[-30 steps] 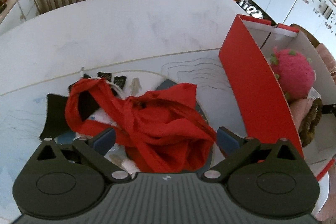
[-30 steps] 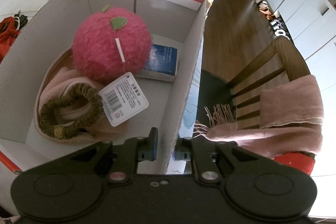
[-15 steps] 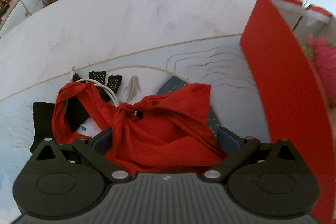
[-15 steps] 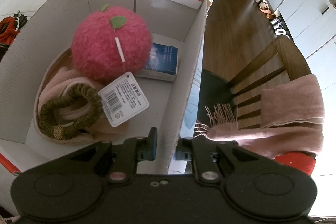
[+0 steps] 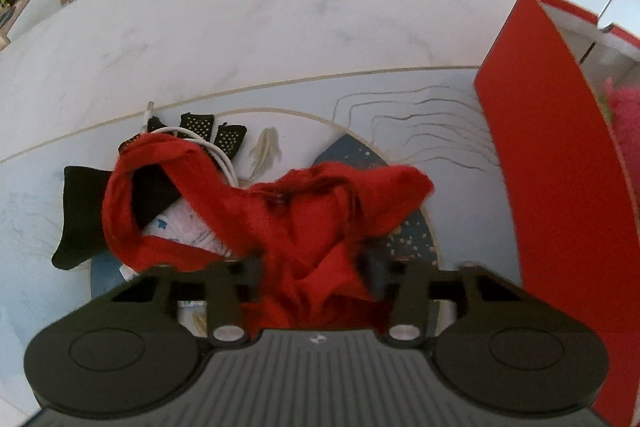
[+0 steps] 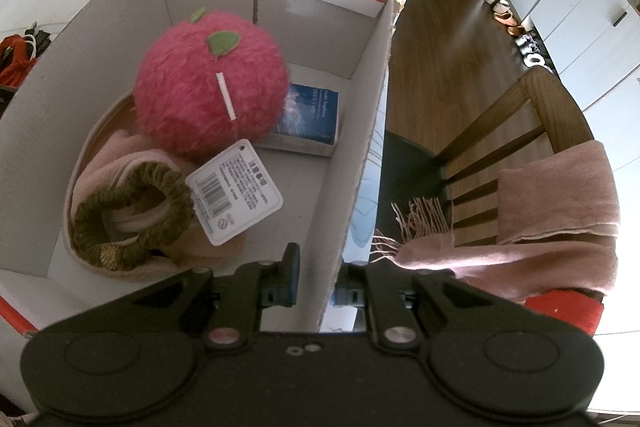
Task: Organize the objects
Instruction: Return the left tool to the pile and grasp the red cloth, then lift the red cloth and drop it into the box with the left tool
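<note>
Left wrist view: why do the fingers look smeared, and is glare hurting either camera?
Left wrist: fingers motion-blurred, jaws closing around the red cloth; table washed pale. Right wrist: sharp, but the window strip behind the box is blown out.

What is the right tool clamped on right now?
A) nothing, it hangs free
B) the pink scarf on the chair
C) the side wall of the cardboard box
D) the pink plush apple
C: the right tool has one finger inside and one outside the side wall of the cardboard box, pinching its edge, while the pink plush apple sits untouched inside and the pink scarf stays draped on the chair.
</note>
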Demonstrator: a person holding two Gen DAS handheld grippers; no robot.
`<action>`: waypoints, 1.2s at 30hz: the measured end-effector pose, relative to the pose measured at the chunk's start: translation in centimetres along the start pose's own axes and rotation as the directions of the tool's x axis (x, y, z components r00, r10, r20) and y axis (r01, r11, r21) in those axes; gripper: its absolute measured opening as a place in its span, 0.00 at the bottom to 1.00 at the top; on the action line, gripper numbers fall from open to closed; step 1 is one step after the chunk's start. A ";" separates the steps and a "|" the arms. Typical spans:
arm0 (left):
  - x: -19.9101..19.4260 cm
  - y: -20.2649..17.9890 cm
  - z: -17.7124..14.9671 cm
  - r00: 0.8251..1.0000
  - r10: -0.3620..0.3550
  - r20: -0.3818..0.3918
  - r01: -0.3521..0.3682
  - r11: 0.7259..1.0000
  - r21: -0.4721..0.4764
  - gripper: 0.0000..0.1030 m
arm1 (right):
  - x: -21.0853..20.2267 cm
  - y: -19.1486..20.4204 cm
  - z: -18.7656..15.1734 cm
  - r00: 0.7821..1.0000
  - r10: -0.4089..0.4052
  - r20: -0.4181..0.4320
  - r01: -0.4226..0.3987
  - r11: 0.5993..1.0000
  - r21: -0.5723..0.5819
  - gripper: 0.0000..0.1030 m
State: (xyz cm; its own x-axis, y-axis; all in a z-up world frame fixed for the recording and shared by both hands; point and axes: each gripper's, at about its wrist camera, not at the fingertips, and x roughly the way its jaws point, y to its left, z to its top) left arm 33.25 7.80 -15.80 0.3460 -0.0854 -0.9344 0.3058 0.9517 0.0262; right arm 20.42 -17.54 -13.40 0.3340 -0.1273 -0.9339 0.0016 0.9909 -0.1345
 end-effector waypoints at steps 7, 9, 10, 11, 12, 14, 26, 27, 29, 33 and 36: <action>-3.1 2.0 -0.5 0.999 -0.024 0.049 0.026 0.999 -0.035 0.17 | 0.0 0.0 0.0 1.000 0.000 0.001 0.000 1.000 -0.002 0.12; -4.3 2.7 -0.5 0.998 -0.024 0.052 0.026 0.999 -0.036 0.14 | 0.0 0.0 0.1 1.000 -0.001 0.001 0.001 1.000 -0.004 0.12; -4.9 3.0 -0.5 0.998 -0.026 0.057 0.028 0.999 -0.033 0.14 | 0.0 0.0 0.1 1.000 -0.001 0.001 0.001 1.000 -0.006 0.12; -5.6 3.2 -0.5 0.998 -0.026 0.064 0.028 0.999 -0.026 0.14 | -0.1 0.0 0.1 1.000 -0.002 0.001 0.002 1.000 -0.007 0.12; -6.3 3.5 -0.4 0.997 -0.024 0.068 0.026 0.999 -0.020 0.14 | -0.1 0.0 0.1 1.000 -0.002 0.001 0.002 1.000 -0.009 0.12; -7.9 3.9 -0.4 0.996 -0.029 0.079 0.030 0.999 -0.011 0.13 | -0.1 0.0 0.1 1.000 -0.001 0.001 0.001 1.000 -0.008 0.11; -16.6 2.8 0.9 0.983 -0.076 0.170 0.051 0.988 0.147 0.13 | -0.1 0.0 0.2 1.000 0.000 0.003 0.000 1.000 -0.011 0.11; -17.1 2.4 0.9 0.981 -0.085 0.176 0.056 0.985 0.164 0.13 | -0.1 0.0 0.2 1.000 0.000 0.003 0.000 1.000 -0.010 0.11; -18.1 1.2 1.0 0.975 -0.100 0.196 0.060 0.978 0.198 0.13 | -0.1 0.0 0.2 1.000 0.000 0.004 0.000 1.000 -0.010 0.11; -20.5 -0.7 1.5 0.959 -0.135 0.251 0.070 0.965 0.253 0.13 | -0.1 0.0 0.2 1.000 0.000 0.004 0.000 1.000 -0.008 0.11; -21.9 -2.1 1.7 0.946 -0.165 0.278 0.078 0.951 0.301 0.13 | -0.1 0.0 0.2 1.000 0.003 0.005 -0.003 1.000 -0.006 0.11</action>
State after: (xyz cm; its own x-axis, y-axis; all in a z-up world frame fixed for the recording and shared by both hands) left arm 26.54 7.17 5.22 0.5231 -0.3198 -0.7900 0.5844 0.8093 0.0593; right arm 20.62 -17.52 -13.26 0.3384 -0.1238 -0.9328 -0.0053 0.9910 -0.1334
